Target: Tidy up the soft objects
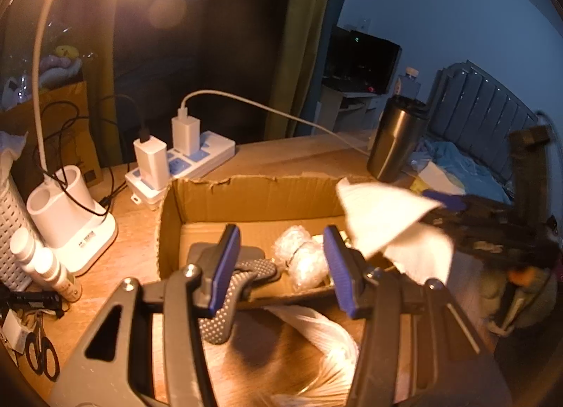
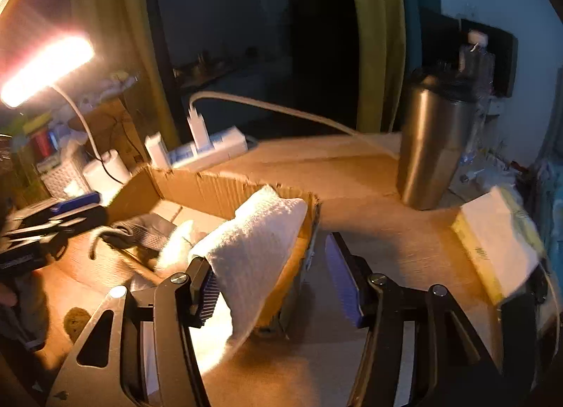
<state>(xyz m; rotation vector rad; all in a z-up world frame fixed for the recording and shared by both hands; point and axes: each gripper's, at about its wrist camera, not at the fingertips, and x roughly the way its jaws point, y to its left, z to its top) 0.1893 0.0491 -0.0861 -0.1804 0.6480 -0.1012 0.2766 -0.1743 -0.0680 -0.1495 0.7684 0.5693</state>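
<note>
Left wrist view: the left gripper [image 1: 285, 266] hangs over the box [image 1: 246, 196], its jaws spread with nothing between them. A grey glove [image 1: 242, 284] and bubble wrap [image 1: 302, 259] lie inside.

Right wrist view: the right gripper [image 2: 278, 284] is spread; the white cloth [image 2: 253, 248] touches only its left finger and drapes over the box rim.

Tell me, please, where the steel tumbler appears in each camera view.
Left wrist view: the steel tumbler stands upper right, beyond the cardboard box.
Right wrist view: the tumbler is right of centre, beyond the box.
Shared landmark: the white power strip.
</note>
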